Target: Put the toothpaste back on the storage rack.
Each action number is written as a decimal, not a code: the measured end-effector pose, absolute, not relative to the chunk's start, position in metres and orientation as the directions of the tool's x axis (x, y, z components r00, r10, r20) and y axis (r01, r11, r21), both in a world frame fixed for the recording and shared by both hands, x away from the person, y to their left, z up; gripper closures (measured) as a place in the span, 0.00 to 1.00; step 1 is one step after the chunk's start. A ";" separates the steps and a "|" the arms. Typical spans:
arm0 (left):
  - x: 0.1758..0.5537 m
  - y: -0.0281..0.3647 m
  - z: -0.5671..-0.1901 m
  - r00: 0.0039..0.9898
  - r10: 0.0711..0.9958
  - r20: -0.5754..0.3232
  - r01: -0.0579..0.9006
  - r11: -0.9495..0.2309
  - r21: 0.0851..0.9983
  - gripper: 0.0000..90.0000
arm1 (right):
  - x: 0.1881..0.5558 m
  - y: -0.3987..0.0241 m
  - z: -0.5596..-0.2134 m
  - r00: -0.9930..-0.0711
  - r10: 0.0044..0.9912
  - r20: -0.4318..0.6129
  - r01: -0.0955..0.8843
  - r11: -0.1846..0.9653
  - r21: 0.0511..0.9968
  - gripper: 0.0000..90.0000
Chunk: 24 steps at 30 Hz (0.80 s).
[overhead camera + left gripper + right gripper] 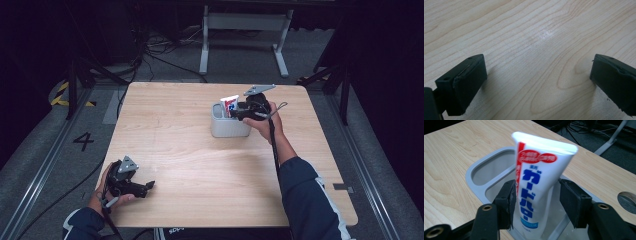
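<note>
A white toothpaste tube [539, 185] with blue Japanese lettering and red labels stands upright in a grey holder [229, 127] far right on the tabletop [200, 165], between the right gripper's [537, 200] parted jaws, one pad touching. The left gripper [537, 82] gapes wide, empty.

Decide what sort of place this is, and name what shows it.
Probably a lab or studio set up for recording handling tasks: a bare wooden table on grey carpet, loose cables on the floor behind it, a floor marking "4", and dark surroundings.
</note>
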<state>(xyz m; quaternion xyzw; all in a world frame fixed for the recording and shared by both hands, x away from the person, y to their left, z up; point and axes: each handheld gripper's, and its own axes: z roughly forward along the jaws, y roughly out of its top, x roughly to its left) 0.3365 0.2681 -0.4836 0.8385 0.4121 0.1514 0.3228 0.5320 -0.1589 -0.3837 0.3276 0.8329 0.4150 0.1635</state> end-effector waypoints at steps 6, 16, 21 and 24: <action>0.337 0.268 -0.483 0.616 0.788 -0.011 0.593 -0.454 0.665 0.01 | 0.531 -0.160 -0.382 -0.721 0.693 -0.013 0.406 0.438 0.802 0.50; 0.336 0.268 -0.484 0.614 0.789 -0.012 0.593 -0.452 0.666 0.01 | 0.525 -0.168 -0.374 -0.707 0.706 -0.043 0.403 0.453 0.795 0.46; 0.336 0.268 -0.484 0.614 0.789 -0.013 0.593 -0.452 0.666 0.01 | 0.519 -0.171 -0.368 -0.707 0.705 -0.060 0.393 0.461 0.796 0.44; 0.336 0.268 -0.484 0.614 0.789 -0.012 0.594 -0.452 0.666 0.01 | 0.515 -0.173 -0.363 -0.710 0.700 -0.077 0.380 0.473 0.795 0.42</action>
